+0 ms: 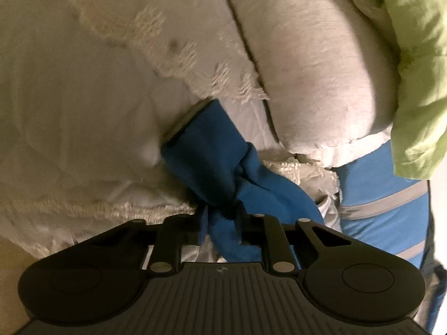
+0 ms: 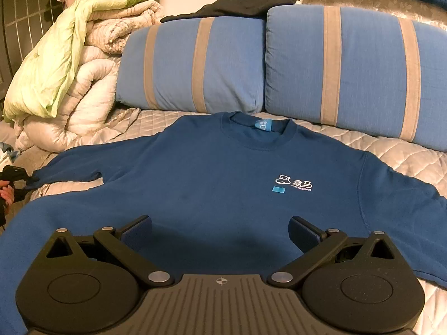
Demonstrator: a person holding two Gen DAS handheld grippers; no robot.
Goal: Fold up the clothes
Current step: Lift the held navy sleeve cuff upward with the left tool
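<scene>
Left gripper (image 1: 220, 220) is clamped on the bunched sleeve cuff (image 1: 201, 145) of the blue sweatshirt (image 2: 223, 184), which is spread flat, chest up, on the quilted bedspread (image 2: 405, 156). Piled puffy duvets (image 2: 69, 89) crowd the left; striped pillows (image 2: 349, 67) block the far edge. Right gripper (image 2: 220, 231) is held wide open over the hem.

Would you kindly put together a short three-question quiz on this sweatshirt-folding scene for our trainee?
1. True or false: the left tongs are shut on a sleeve of the blue sweatshirt.
2. The right tongs are: A) open above the sweatshirt's hem, B) shut on the collar, C) holding a pillow.
3. Fill in: behind the sweatshirt, two blue ____ with grey stripes lean on the bed.

Key: 1 true; 2 A; 3 pillows.
</scene>
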